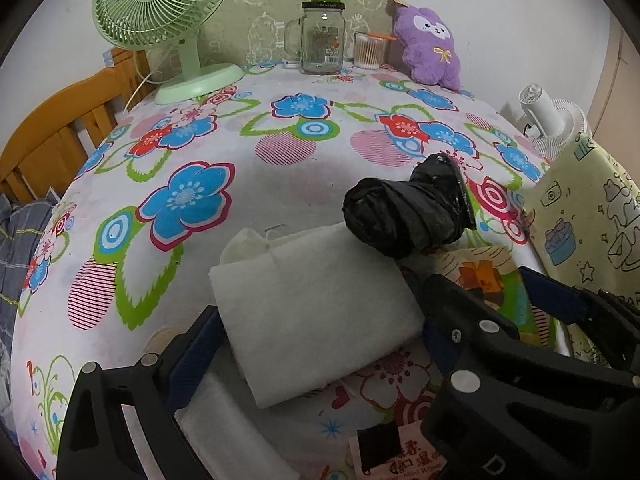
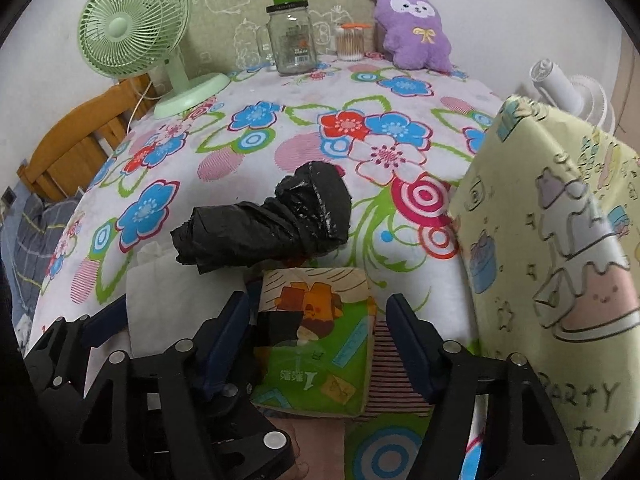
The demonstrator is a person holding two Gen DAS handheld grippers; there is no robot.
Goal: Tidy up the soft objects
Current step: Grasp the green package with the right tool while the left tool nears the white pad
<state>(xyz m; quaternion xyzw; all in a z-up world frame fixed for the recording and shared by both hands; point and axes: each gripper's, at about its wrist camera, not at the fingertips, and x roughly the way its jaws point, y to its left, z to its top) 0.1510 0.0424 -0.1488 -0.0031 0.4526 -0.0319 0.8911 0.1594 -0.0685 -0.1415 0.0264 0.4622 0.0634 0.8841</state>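
Note:
A white folded cloth pack (image 1: 316,312) lies on the flowered table between the fingers of my left gripper (image 1: 320,320), which is open around it; it also shows in the right wrist view (image 2: 172,300). A green tissue pack (image 2: 316,340) lies between the fingers of my right gripper (image 2: 316,320), which is open, with a gap on its right side; the pack shows in the left wrist view (image 1: 492,280). A black rolled plastic bag (image 1: 408,216) lies just beyond both (image 2: 272,224). A purple plush toy (image 1: 430,46) sits at the back right (image 2: 416,28).
A yellow cartoon-print bag (image 2: 560,260) stands close on the right (image 1: 588,220). At the back are a green fan (image 1: 160,16), a glass jar (image 1: 322,38) and a cotton-swab cup (image 1: 370,50). A white fan (image 1: 548,120) is behind the bag. A wooden chair (image 1: 60,132) is at left.

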